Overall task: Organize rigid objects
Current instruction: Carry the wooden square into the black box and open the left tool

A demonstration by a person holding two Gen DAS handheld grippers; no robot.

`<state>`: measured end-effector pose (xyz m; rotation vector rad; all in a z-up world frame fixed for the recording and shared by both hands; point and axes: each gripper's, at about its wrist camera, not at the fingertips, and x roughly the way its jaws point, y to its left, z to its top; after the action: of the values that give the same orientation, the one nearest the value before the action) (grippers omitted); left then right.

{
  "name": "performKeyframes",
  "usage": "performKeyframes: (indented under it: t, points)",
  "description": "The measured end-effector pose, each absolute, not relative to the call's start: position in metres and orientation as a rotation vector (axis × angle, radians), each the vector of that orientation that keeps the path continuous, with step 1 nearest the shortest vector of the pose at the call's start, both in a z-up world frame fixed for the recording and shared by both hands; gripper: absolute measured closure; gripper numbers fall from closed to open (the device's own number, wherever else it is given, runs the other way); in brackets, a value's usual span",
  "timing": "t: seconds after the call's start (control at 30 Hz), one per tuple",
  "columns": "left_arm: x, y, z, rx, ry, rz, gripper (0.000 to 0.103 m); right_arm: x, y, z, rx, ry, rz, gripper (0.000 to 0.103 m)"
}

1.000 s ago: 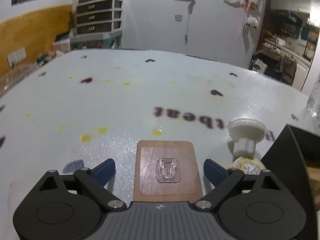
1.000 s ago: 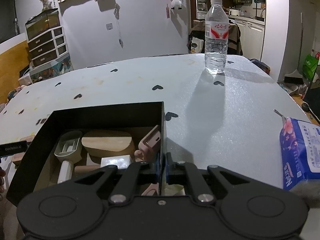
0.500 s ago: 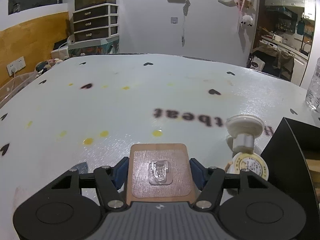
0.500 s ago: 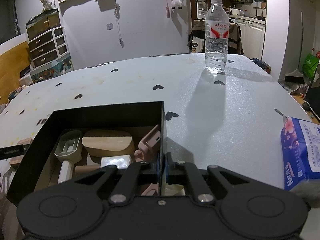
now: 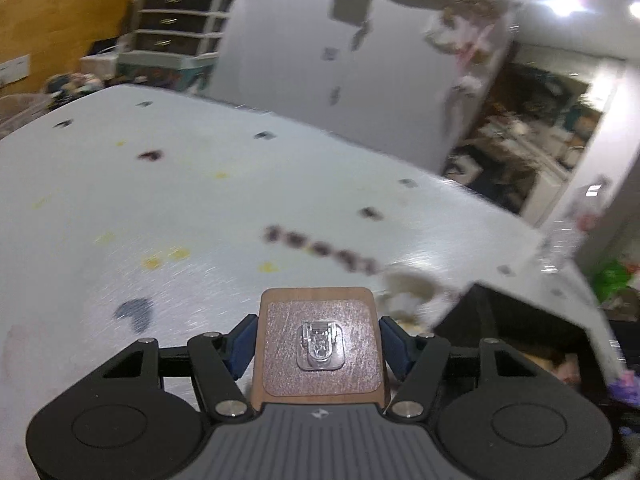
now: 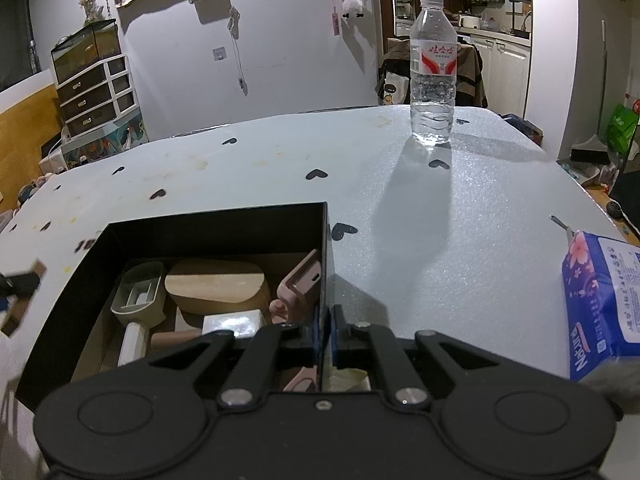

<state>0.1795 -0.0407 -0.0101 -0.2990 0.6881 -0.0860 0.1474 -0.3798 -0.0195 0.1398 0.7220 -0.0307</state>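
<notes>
My left gripper point(image 5: 318, 340) is shut on a flat wooden block point(image 5: 320, 344) with a clear plastic hook on top, held above the white table. To its right stands the black box point(image 5: 516, 320). My right gripper point(image 6: 325, 326) is shut on the right wall of the black box point(image 6: 326, 264). Inside lie a grey scoop point(image 6: 140, 296), a wooden oval block point(image 6: 216, 284), a pink piece point(image 6: 300, 284) and a silver block point(image 6: 232, 324). The left gripper with the block shows blurred at the far left of the right wrist view point(image 6: 22, 284).
A white suction-cup piece point(image 5: 408, 292) lies blurred on the table next to the box. A water bottle point(image 6: 433, 72) stands at the far side. A blue tissue pack point(image 6: 600, 304) lies at the right edge. The table point(image 6: 440, 240) has heart prints.
My left gripper closed on the wooden block, lifted it off the table and is swinging right toward the box. The right gripper has kept its hold on the box wall.
</notes>
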Motion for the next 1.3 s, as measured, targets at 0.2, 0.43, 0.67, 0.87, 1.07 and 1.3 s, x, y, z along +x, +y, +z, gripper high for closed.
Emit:
performKeyframes:
  t: [0.2, 0.43, 0.67, 0.87, 1.07, 1.3]
  points:
    - [0.167, -0.07, 0.023, -0.29, 0.663, -0.243, 0.039, 0.147, -0.38, -0.019, 0.14, 0.722, -0.03, 0.097]
    - [0.153, -0.117, 0.036, -0.211, 0.659, -0.37, 0.039, 0.147, -0.379, -0.019, 0.137, 0.72, -0.026, 0.096]
    - [0.149, -0.154, 0.028, -0.097, 0.707, -0.454, 0.039, 0.146, -0.38, -0.019, 0.137, 0.717, -0.019, 0.096]
    - [0.15, -0.162, 0.021, -0.074, 0.743, -0.446, 0.039, 0.145, -0.382, -0.019, 0.141, 0.715, -0.014, 0.096]
    - [0.15, -0.16, 0.019, -0.073, 0.762, -0.43, 0.038, 0.145, -0.382, -0.019, 0.141, 0.716, -0.014, 0.096]
    - [0.142, -0.161, 0.023, -0.036, 0.742, -0.432, 0.017, 0.145, -0.382, -0.019, 0.142, 0.715, -0.014, 0.096]
